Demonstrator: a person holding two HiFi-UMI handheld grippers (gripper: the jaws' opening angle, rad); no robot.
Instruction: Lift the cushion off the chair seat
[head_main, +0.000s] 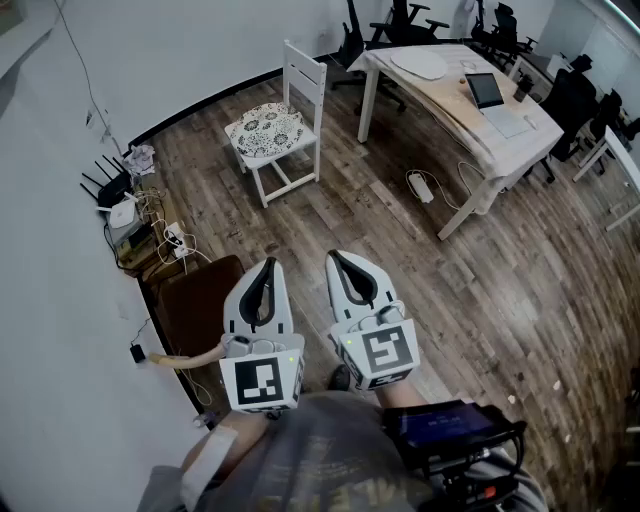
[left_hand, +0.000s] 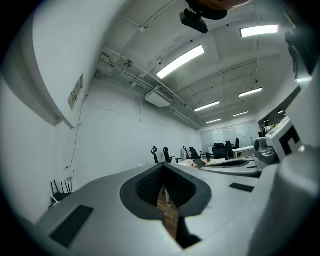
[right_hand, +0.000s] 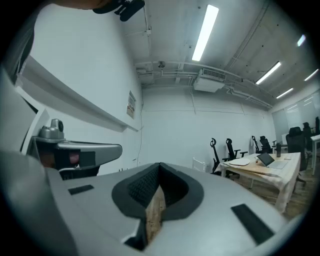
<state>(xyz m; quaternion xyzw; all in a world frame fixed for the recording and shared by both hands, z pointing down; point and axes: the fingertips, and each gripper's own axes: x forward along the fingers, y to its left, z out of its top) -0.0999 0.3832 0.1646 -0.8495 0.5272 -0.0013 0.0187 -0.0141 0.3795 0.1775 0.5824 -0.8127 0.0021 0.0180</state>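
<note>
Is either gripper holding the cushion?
No, the cushion lies on the chair, well away from the left gripper and the right gripper.

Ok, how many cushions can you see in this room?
1. The cushion lies on the seat of the white chair, near the wall, left of the desk. The black chairs are partly hidden, so more may exist.

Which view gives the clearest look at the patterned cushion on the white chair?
The head view: the cushion lies whole on the white chair, seen from above. The right gripper view shows only the chair's back, far off; the left gripper view shows no cushion that I can make out.
</note>
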